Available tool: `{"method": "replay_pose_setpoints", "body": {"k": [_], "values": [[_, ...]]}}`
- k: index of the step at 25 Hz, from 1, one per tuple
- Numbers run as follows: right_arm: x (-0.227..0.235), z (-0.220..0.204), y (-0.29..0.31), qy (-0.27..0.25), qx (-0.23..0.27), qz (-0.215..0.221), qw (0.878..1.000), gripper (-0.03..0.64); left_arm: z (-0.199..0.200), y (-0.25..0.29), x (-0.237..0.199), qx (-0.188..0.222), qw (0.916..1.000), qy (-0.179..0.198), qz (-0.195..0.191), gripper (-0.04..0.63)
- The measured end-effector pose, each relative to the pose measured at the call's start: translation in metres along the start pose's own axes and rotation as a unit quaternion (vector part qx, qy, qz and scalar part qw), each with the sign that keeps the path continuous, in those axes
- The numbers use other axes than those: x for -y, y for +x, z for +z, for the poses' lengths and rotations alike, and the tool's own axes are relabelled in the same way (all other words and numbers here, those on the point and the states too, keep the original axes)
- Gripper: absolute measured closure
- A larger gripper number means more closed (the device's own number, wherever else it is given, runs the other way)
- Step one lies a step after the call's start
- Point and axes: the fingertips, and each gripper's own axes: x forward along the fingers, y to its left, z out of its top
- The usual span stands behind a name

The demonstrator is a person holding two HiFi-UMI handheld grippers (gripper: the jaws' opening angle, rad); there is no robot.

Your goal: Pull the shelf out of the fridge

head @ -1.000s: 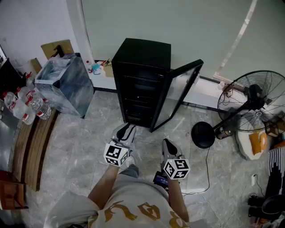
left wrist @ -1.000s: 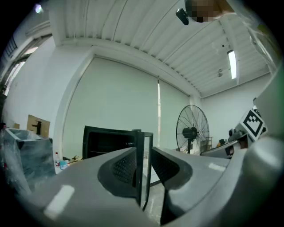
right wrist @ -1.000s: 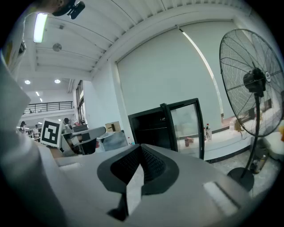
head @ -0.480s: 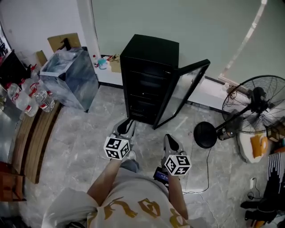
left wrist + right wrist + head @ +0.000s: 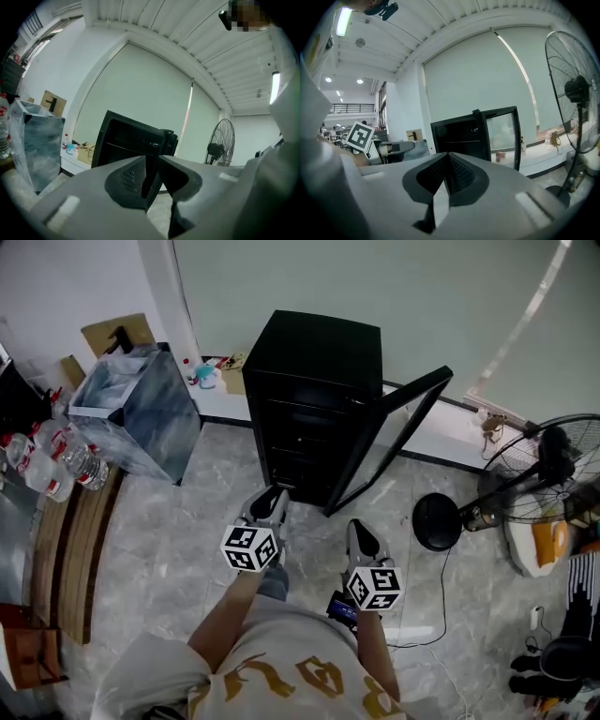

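Not much done on this one yet. The fridge (image 5: 319,357) stands at the far edge of the floor (image 5: 178,531), against the wall, with its door (image 5: 398,432) already swung open to the right. The shelf (image 5: 298,452) sits in its slot inside the fridge, and as far as I can tell it's not pulled out at all.

Both grippers hang in front of the opening, near it but clearly not touching anything. The left gripper (image 5: 269,500) has a narrow gap between its jaws, which have just been closing a bit, and nothing sits between them. The right gripper (image 5: 360,535) has its tips pressed together and is empty. So basically everything is left: reach in, grab the shelf's front edge, slide it out.

Only the head view shows both grippers and the fridge together, so that's where you judge how far off they are. The gripper views are what give away the jaws. The right gripper view also looks through the door's glass and catches the left one's marker cube (image 5: 360,136) off to the side. The left gripper view looks straight into the dark opening.
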Motion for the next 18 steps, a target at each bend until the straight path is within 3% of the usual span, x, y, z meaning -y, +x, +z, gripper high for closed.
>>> {"method": "replay_pose_setpoints", "body": {"k": [10,18], "values": [[0.027,0.026,0.134,0.008,-0.033,-0.044,0.998,0.588,0.019,0.129,-0.081,-0.047,0.9975,-0.037,-0.037,0.400],[0.035,0.031,0.195,0.010,-0.047,-0.074,0.996,0.588,0.006,0.193,-0.105,-0.087,0.9906,-0.057,-0.089,0.399]]}}
